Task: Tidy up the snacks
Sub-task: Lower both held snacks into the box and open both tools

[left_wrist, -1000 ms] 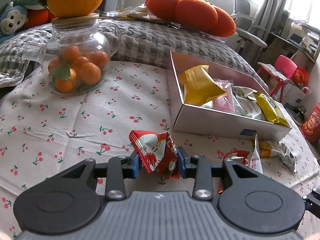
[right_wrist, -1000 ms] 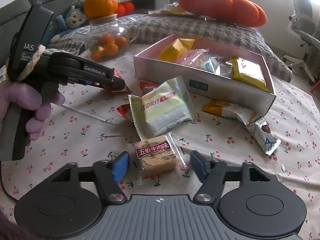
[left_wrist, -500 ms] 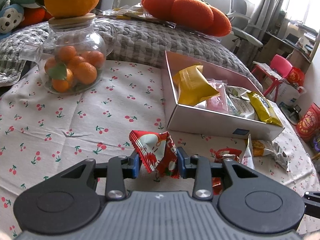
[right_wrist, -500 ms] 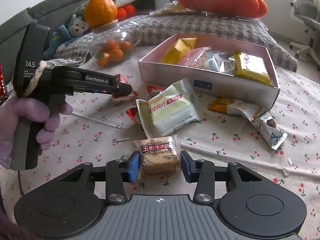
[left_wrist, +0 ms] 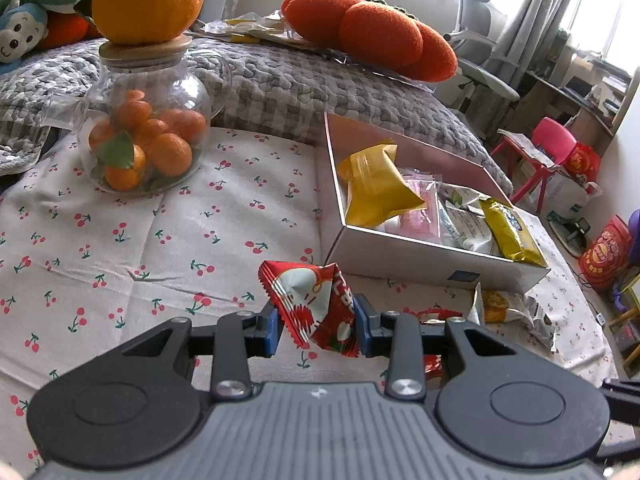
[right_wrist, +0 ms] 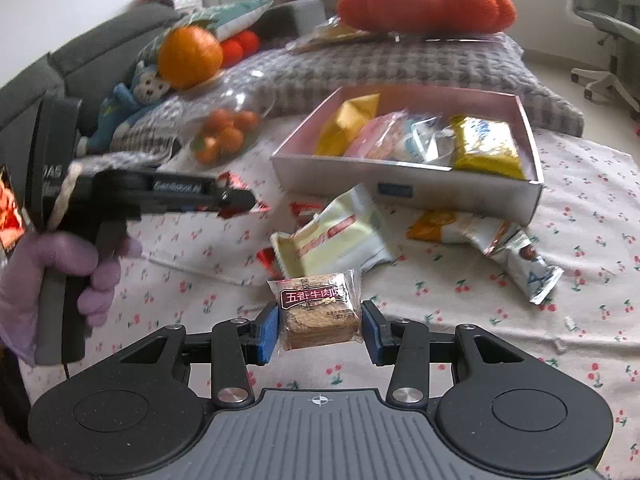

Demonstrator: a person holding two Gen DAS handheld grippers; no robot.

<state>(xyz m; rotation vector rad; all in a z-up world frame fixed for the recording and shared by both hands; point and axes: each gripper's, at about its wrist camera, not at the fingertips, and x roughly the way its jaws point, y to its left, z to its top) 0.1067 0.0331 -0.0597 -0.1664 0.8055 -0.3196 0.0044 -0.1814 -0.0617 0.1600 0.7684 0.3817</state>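
My left gripper (left_wrist: 316,328) is shut on a red and white snack packet (left_wrist: 312,304) and holds it above the cherry-print cloth, short of the near left corner of the open box (left_wrist: 404,256). My right gripper (right_wrist: 320,326) is shut on a clear-wrapped brown biscuit packet (right_wrist: 318,308), lifted off the cloth. The box (right_wrist: 320,168) holds a yellow pouch (left_wrist: 376,188), a pink packet (right_wrist: 378,138) and other snacks. In the right wrist view the left gripper (right_wrist: 236,200) is at the left with its red packet.
A pale green packet (right_wrist: 336,236), a small red packet (right_wrist: 266,258) and an orange-and-silver packet (right_wrist: 492,240) lie on the cloth before the box. A glass jar of small oranges (left_wrist: 148,136) with a large orange on its lid stands at the back left. A grey blanket and orange cushion lie behind.
My right gripper closed on the biscuit packet and lifted it off the cloth. My left gripper, still holding the red packet, moved a little nearer the box.
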